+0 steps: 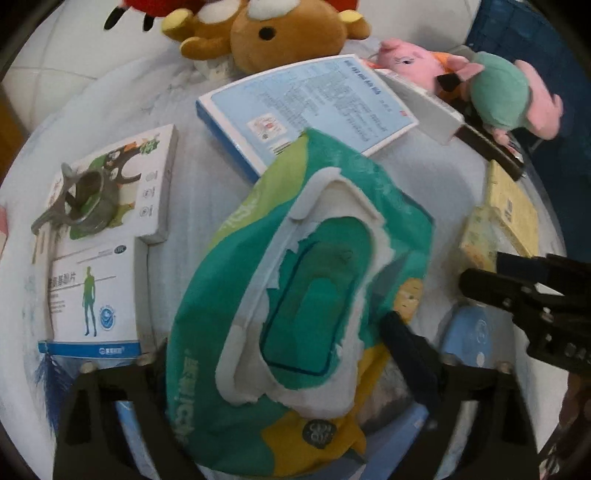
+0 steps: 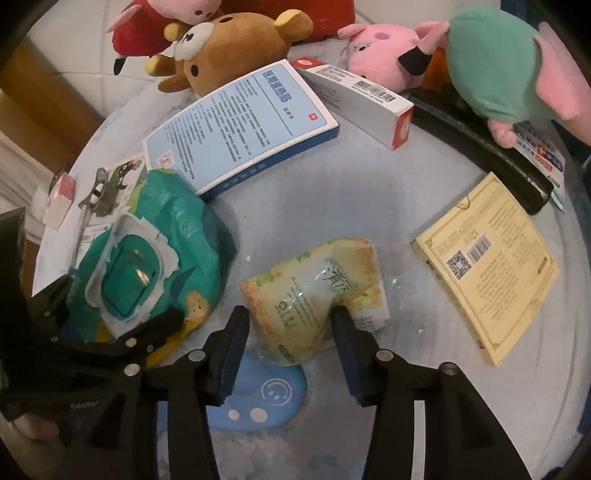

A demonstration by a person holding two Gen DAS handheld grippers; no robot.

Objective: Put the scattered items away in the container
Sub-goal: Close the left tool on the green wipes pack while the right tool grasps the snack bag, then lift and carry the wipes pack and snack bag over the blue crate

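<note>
A green wet-wipes pack (image 1: 295,280) with a torn white lid lies on the pale bedding (image 2: 295,199). My left gripper (image 1: 280,339) is shut on it, one finger denting its right side and the other hidden under its left edge. From the right wrist view the left gripper (image 2: 110,306) straddles the same pack (image 2: 155,258). My right gripper (image 2: 290,317) is shut on a yellow soft tissue pack (image 2: 314,291), pinching its lower end into a narrow waist. In the left wrist view the right gripper (image 1: 480,269) sits beside that tissue pack (image 1: 476,240).
Around lie a blue box (image 2: 240,129), a white-and-red box (image 2: 354,99), a yellow box (image 2: 487,266), white medicine boxes (image 1: 92,295) under a grey clip (image 1: 85,199), a black strip (image 2: 480,147), a bear plush (image 2: 229,55) and pig plushes (image 2: 498,62). A dark blue ribbed thing (image 1: 517,29) stands far right.
</note>
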